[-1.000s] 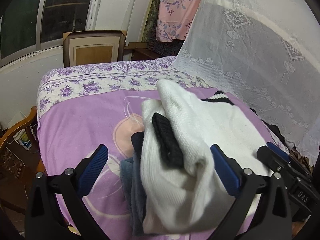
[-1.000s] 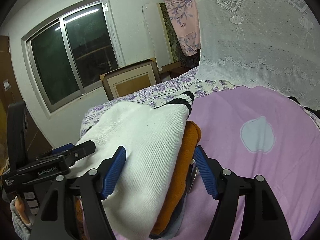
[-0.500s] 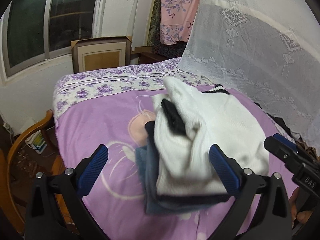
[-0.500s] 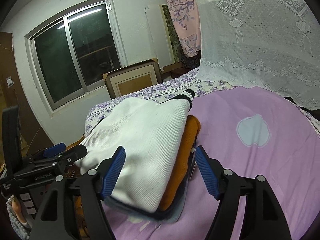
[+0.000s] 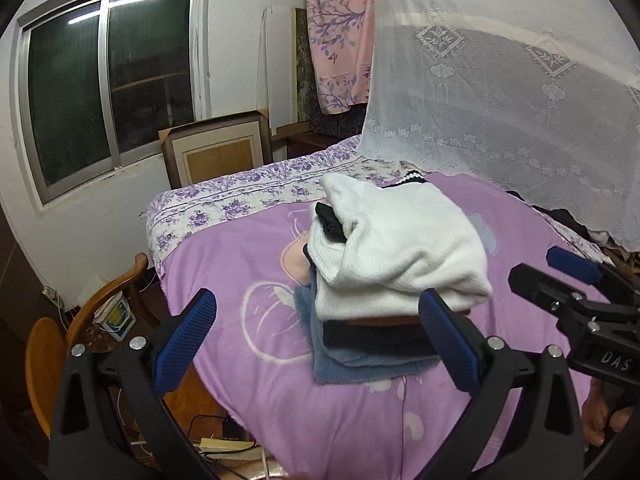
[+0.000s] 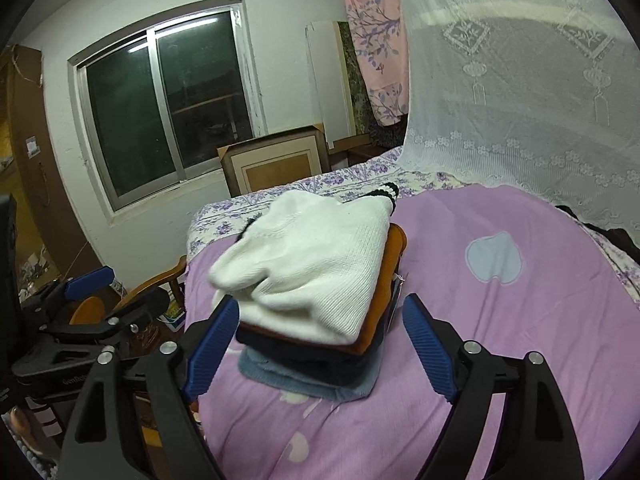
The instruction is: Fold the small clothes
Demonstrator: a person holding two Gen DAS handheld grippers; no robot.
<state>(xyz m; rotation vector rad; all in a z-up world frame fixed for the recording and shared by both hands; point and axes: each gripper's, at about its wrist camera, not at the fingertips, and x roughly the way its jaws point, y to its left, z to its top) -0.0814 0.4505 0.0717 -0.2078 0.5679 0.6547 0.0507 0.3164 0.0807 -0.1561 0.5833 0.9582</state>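
Note:
A stack of folded clothes lies on the purple bedspread (image 5: 240, 280), (image 6: 520, 320). A white knit sweater (image 5: 400, 248), (image 6: 316, 264) lies on top, with an orange garment (image 6: 394, 264), a dark one and a blue one (image 5: 360, 364) under it. My left gripper (image 5: 316, 332) is open just short of the stack's near edge, its pads apart from the cloth. My right gripper (image 6: 320, 324) stands at the stack's near corner, jaws opening, with the pile's edge showing between the pads but not pressed. Each gripper shows at the edge of the other's view.
A wooden chair (image 5: 92, 312) and a bucket (image 5: 114, 316) stand left of the bed, with cables on the floor below. A framed picture (image 5: 216, 152) leans under the window. White lace netting (image 5: 500, 120) hangs over the bed's right side.
Both grippers have drawn back and risen away from the stack, which now lies whole on the bed ahead of them. The right jaws stand wider.

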